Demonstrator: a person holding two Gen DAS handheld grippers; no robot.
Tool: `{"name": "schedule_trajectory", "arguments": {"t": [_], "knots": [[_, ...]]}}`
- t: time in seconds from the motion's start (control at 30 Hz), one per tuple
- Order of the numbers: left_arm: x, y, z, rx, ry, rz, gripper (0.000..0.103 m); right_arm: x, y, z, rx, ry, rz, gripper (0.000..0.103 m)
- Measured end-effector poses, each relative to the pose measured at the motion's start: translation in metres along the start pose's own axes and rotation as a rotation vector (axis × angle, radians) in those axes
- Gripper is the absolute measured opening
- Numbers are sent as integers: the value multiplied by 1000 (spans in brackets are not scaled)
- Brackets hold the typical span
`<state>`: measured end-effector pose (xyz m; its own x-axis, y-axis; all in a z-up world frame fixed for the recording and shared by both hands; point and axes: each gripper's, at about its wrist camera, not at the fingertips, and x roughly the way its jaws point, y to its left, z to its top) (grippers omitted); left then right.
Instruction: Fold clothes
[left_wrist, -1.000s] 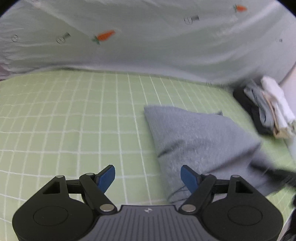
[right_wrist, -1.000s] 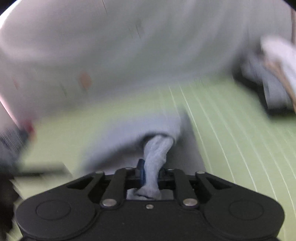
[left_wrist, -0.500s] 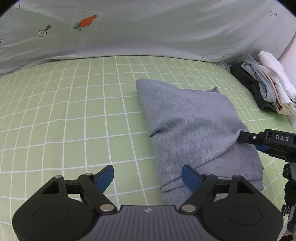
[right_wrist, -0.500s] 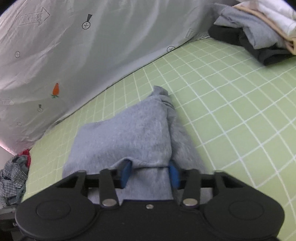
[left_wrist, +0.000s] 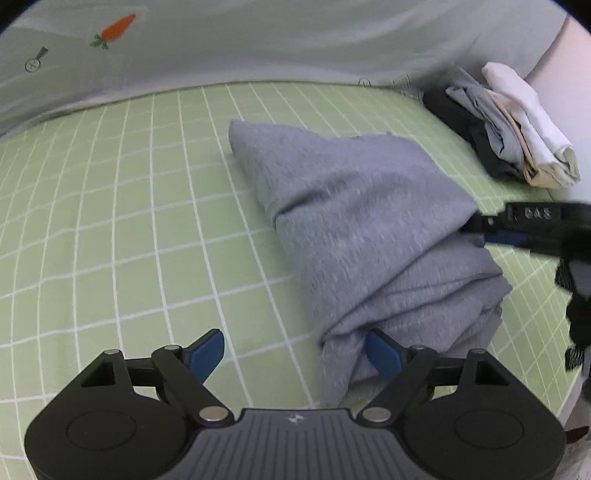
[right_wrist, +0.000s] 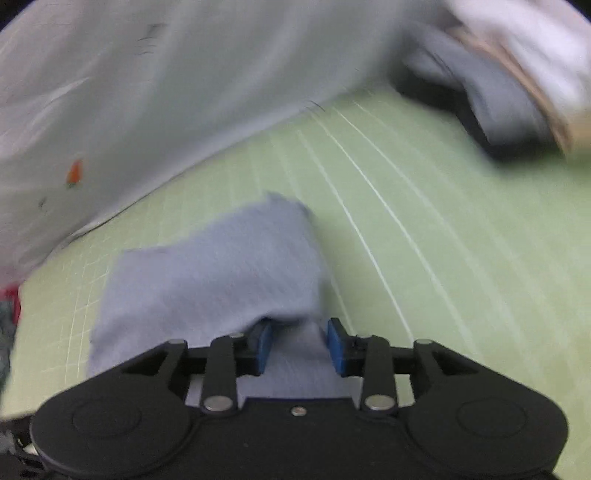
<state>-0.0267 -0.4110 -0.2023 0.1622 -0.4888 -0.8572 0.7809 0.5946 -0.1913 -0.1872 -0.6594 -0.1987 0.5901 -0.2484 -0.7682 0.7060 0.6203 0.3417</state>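
A folded grey garment (left_wrist: 369, 229) lies on the green checked sheet (left_wrist: 110, 221). My left gripper (left_wrist: 295, 350) is open at the garment's near left corner, its right fingertip (left_wrist: 384, 352) tucked against the cloth's near edge. My right gripper (right_wrist: 299, 345) is open with its blue pads either side of a fold of the grey garment (right_wrist: 221, 273), not squeezing it. It also shows in the left wrist view (left_wrist: 491, 230) at the garment's right edge. The right wrist view is motion-blurred.
A stack of folded clothes (left_wrist: 506, 129), black, grey, beige and white, sits at the far right; it also shows in the right wrist view (right_wrist: 498, 92). A pale carrot-print sheet (left_wrist: 258, 37) hangs behind. The bed's edge is at the lower right.
My right gripper went from shut on the grey garment to open around it, after bringing it down onto the sheet. My left gripper moved closer to the garment's near corner.
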Motion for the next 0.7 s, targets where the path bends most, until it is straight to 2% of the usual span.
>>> {"name": "schedule_trajectory", "arguments": {"t": [0.07, 0.1, 0.2, 0.3, 0.37, 0.43, 0.57, 0.7], "knots": [[0, 1, -2, -5, 5, -2, 85, -10, -9, -13, 52, -16, 32, 48], [1, 3, -3, -13, 11, -6, 85, -15, -14, -19, 77, -24, 48, 51], [2, 4, -3, -16, 27, -9, 85, -10, -13, -33, 37, 18, -18, 56], [2, 5, -2, -13, 40, -12, 85, -14, -12, -38, 36, 24, -41, 69], [-4, 6, 0, -15, 33, -18, 86, -19, -5, -34, -31, 6, -80, 93], [-11, 8, 2, -43, 29, -23, 92, -23, 5, -31, -118, -20, -120, 103], [-24, 8, 10, -106, -23, -19, 99, -13, 8, -18, -198, -44, -72, 103], [-24, -7, 24, -96, -89, 38, 101, 5, 10, -3, -232, -30, 26, 103]]}}
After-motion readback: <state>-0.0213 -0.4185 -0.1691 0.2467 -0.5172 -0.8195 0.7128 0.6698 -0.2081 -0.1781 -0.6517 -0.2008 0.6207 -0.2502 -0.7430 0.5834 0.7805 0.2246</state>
